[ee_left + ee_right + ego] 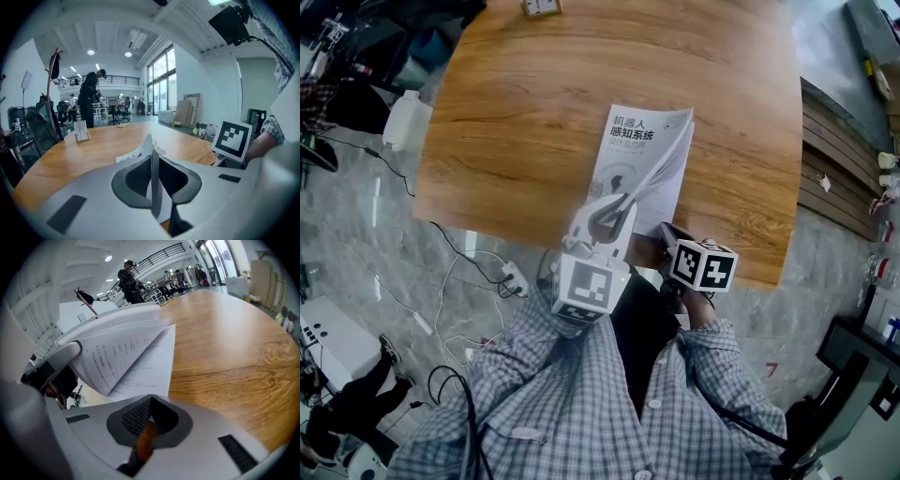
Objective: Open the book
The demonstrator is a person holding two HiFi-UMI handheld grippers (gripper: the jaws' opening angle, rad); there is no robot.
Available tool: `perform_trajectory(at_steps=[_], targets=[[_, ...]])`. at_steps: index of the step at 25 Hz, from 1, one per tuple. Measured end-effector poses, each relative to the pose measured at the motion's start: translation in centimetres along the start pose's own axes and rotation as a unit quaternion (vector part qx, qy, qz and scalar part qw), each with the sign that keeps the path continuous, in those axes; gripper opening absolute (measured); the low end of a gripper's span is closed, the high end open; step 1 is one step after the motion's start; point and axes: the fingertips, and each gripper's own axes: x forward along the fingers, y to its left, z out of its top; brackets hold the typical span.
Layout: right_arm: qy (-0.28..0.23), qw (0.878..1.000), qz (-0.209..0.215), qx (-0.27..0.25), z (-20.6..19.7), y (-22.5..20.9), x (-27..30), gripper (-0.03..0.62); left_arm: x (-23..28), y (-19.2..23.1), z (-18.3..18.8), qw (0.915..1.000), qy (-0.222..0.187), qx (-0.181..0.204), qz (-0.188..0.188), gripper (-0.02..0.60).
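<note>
- The left tool has its jaws nearly together, pinching a thin raised leaf at the near edge of the book.
- The book lies on the wooden counter just ahead of both tools, with its long axis running away from the person. The raised part fans open toward the right. The spine is probably on the left, so the leaf must swing leftward.
- The right tool has its jaws fully together and empty, tipped down just beside the book's near right corner.
</note>
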Motion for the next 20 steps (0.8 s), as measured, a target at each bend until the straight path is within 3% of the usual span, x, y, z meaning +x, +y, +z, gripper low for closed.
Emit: perform_trajectory(at_steps=[6, 20], targets=[[0.006, 1.000, -0.003, -0.007, 0.1, 0.0, 0.1, 0.020, -1.9, 2.8, 0.3, 0.9982, -0.015, -0.048, 0.033, 0.041], [0.016, 1.000, -0.006, -0.021, 0.5, 0.2, 0.6, 0.020, -5.0, 8.6, -1.3, 0.9880, -0.027, -0.096, 0.118, 0.043]])
